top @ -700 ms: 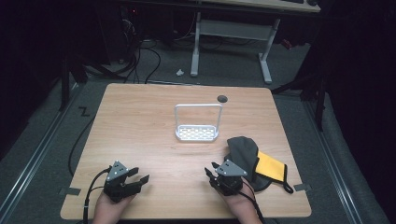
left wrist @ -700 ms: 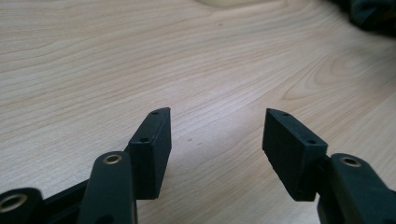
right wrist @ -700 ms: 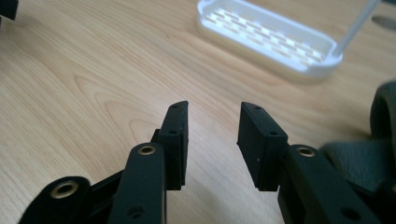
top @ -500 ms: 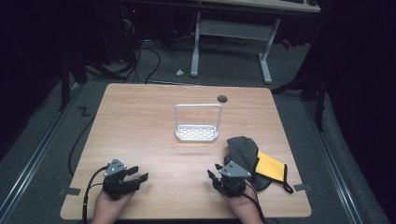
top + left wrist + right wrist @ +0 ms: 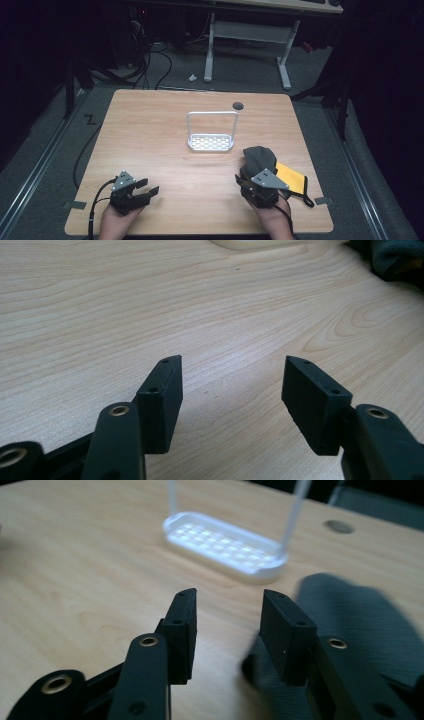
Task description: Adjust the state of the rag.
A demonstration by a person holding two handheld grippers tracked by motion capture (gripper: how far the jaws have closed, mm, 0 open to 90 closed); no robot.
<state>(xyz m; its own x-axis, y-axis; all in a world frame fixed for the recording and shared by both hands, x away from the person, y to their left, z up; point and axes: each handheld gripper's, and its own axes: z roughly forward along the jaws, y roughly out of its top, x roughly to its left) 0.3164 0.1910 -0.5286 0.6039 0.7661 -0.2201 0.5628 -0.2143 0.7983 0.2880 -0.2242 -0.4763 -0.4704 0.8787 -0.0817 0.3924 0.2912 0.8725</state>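
Observation:
My left gripper (image 5: pixel 148 186) rests low over the front left of the wooden table (image 5: pixel 150 130), open, with bare wood between its jaws (image 5: pixel 232 375). At the front right my right gripper (image 5: pixel 248 176) is open too, its jaws (image 5: pixel 227 607) holding nothing and pointing toward a white wire-handled rack (image 5: pixel 211 143) (image 5: pixel 225 545). A dark grey cloth bundle (image 5: pixel 260 157) (image 5: pixel 350 615) lies just right of the right jaw, close to it. The cloth's edge (image 5: pixel 400 255) peeks into the left gripper view's top right corner.
A yellow pouch with a black strap (image 5: pixel 291 177) lies against the cloth near the table's right edge. A round cable hole (image 5: pixel 238 105) (image 5: pixel 339 526) sits at the back. Beyond the table are a desk frame and floor cables.
My right gripper has shifted a little to the right, closer to the dark cloth. The left gripper has stayed where it was.

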